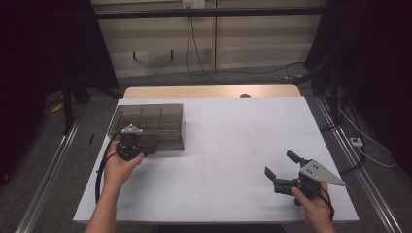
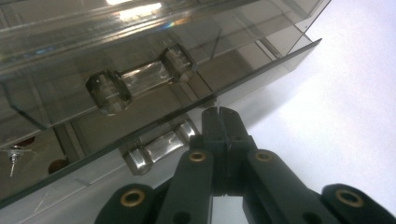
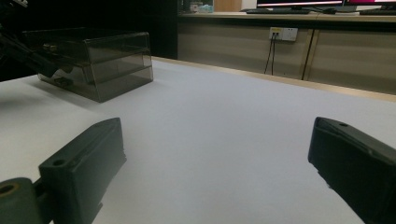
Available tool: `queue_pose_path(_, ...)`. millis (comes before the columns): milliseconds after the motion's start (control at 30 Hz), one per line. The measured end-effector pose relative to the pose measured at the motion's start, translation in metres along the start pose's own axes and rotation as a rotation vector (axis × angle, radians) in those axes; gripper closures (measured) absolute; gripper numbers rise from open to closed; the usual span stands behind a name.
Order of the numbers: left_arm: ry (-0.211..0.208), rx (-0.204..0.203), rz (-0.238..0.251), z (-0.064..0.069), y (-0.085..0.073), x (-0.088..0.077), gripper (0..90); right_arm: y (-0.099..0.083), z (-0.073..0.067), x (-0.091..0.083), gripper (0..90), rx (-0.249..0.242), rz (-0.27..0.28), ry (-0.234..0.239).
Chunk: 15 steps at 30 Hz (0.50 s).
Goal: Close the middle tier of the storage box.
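Note:
A smoky see-through drawer box stands at the left of the white table. It has two drawers, one above the other, each with a clear bar handle. My left gripper is at the box's front. Its jaws are shut together with nothing between them, just right of the lower handle and below the upper handle. My right gripper rests near the table's front right, pointing across the bare surface. It stands wide open with nothing between its fingers. The box shows far off to its left.
A wooden strip runs along the table's far edge. Metal rails flank the table on the floor. Cables lie on the floor behind it. Small dark items lie inside the lower drawer.

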<state>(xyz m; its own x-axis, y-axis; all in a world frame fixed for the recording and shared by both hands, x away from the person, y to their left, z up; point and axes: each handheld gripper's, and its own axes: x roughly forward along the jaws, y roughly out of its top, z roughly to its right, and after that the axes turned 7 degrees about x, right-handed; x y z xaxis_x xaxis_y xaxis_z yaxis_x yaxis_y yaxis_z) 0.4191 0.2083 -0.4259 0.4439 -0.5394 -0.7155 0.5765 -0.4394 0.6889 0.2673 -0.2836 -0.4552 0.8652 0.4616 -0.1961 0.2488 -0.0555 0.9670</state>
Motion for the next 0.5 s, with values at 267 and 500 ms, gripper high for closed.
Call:
queue_pose_path(267, 0.001, -0.004, 0.001, -0.001, 0.001, 0.001, 90.0, -0.0001, 0.0004, 0.0, 3.2, 0.001, -0.001, 0.001)
queue_pose_path(500, 0.006, -0.003, -0.001, -0.0019, 0.0022, 0.002, 90.0, -0.0001, 0.0002, 0.0, 3.2, 0.001, -0.001, 0.0)
